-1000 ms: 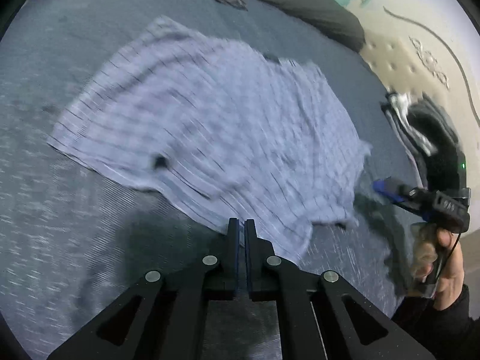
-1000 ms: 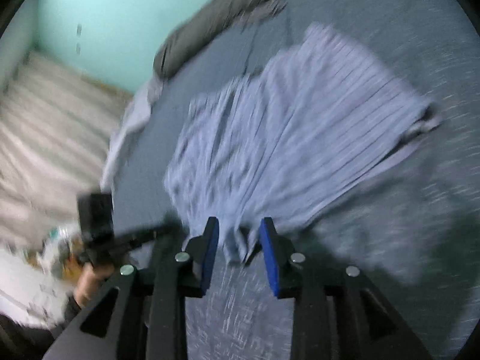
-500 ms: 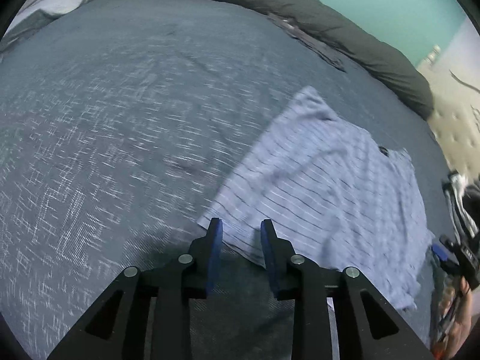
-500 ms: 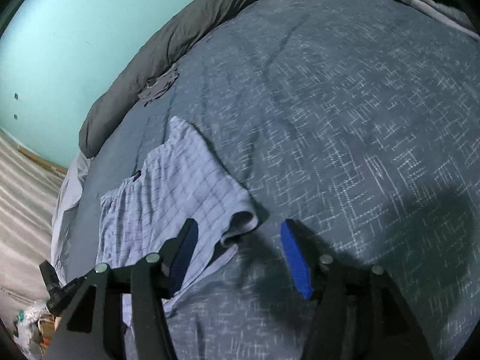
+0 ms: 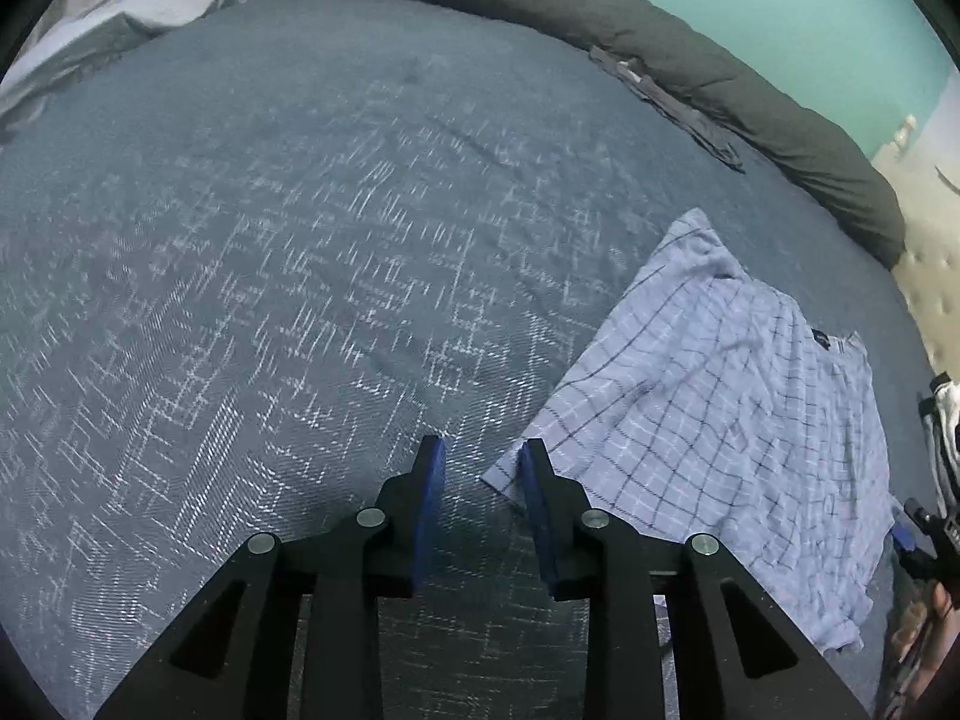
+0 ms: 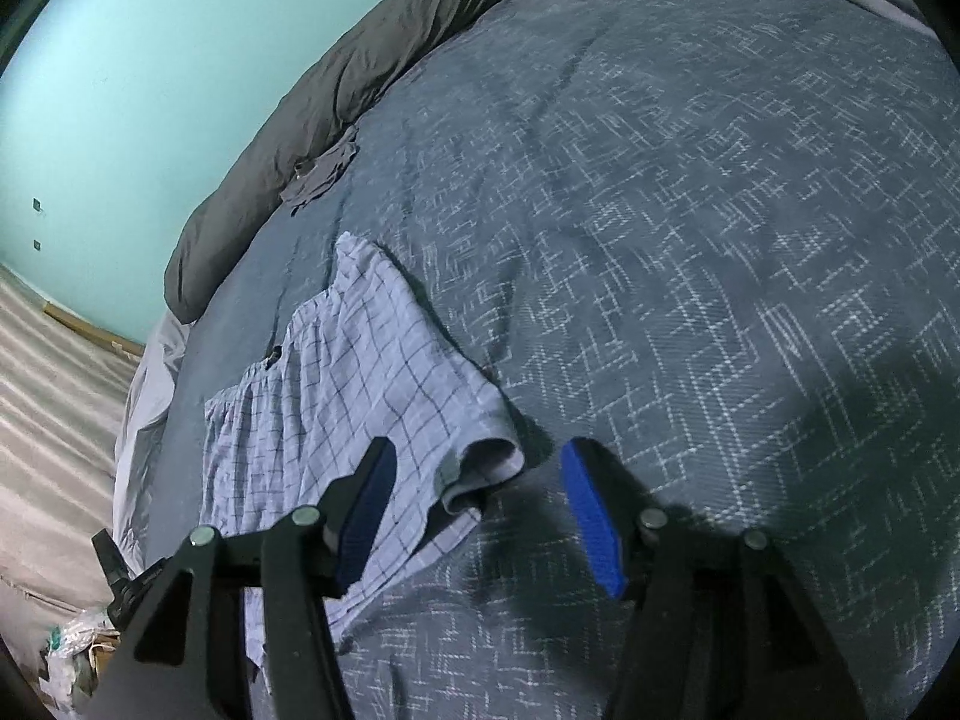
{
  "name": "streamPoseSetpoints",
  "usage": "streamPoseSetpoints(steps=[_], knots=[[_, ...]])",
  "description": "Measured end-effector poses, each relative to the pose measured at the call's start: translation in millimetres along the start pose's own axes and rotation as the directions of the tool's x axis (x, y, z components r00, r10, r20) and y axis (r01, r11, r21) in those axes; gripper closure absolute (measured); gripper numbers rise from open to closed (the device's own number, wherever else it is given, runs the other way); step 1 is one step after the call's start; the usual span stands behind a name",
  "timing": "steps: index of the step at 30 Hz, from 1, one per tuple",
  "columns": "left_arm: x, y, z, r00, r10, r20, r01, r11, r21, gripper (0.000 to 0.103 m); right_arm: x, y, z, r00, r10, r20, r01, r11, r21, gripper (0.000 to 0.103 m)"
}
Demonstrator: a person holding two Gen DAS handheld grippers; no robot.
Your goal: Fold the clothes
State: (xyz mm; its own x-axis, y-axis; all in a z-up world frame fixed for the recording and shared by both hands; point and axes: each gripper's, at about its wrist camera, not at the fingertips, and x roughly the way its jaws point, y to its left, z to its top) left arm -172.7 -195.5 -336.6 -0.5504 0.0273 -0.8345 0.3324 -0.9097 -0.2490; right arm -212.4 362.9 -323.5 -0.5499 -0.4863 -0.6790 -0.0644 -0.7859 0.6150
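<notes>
1. On the right side of the left wrist view, the shorts (image 5: 714, 420) lie flat on the bed (image 5: 300, 270), their long axis running from the near corner by the gripper up toward the dark pillow (image 5: 690, 72) at the far edge.
2. They are pale lavender with a thin dark check, lightly creased, with a small dark tag near the far right edge.
3. Left gripper (image 5: 482, 468) is open and holds nothing; its right finger touches or overlaps the nearest corner of the shorts, and its left finger is over bare bed.
4. At the lower right edge, the right gripper (image 5: 918, 534) shows only in part.
5. Left of centre in the right wrist view, the shorts (image 6: 336, 384) stretch away toward the pillow (image 6: 312, 108).
6. One near hem is curled up into an open loop.
7. Right gripper (image 6: 480, 468) is wide open, empty, with the curled hem between its fingers; the left finger overlaps the cloth.
</notes>
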Motion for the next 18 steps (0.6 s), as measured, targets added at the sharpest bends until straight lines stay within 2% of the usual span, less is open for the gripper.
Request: streamPoseSetpoints(steps=[2, 6, 7, 8, 9, 10, 18], knots=[[0.9, -0.6, -2.2, 1.000, 0.004, 0.001, -0.004, 1.000, 0.010, 0.074, 2.0, 1.3, -0.2, 1.000, 0.006, -0.007, -0.006, 1.000, -0.006, 0.054], [3.8, -1.0, -2.6, 1.000, -0.001, 0.004, 0.001, 1.000, 0.001, 0.075, 7.7, -0.3, -1.5, 1.000, 0.022, -0.021, -0.022, 1.000, 0.001, 0.077], [3.6, -1.5, -2.6, 1.000, 0.000, 0.004, 0.000, 1.000, 0.001, 0.078, 7.8, -1.5, -2.1, 0.999, 0.030, -0.021, -0.030, 1.000, 0.008, 0.085], [3.3, -1.9, -2.7, 1.000, 0.000, 0.005, 0.000, 1.000, 0.002, 0.083, 7.6, -2.0, -2.5, 0.999, 0.036, -0.022, -0.036, 0.999, 0.011, 0.088], [2.4, -2.5, -3.5, 1.000, -0.007, 0.003, 0.007, 1.000, 0.006, 0.099, 7.0, -2.3, -2.6, 0.999, 0.040, -0.019, -0.040, 0.999, 0.011, 0.091], [2.4, -2.9, -3.9, 1.000, -0.018, -0.003, 0.018, 1.000, 0.005, 0.103, 6.2, -2.5, -2.6, 0.999, 0.043, -0.016, -0.043, 0.999, 0.011, 0.096], [-15.4, 1.6, 5.2, 0.997, -0.025, 0.072, 0.025, 1.000, -0.002, 0.103, -4.3, -9.9, 3.0, 0.996, 0.085, 0.021, -0.086, 0.996, 0.035, 0.100]])
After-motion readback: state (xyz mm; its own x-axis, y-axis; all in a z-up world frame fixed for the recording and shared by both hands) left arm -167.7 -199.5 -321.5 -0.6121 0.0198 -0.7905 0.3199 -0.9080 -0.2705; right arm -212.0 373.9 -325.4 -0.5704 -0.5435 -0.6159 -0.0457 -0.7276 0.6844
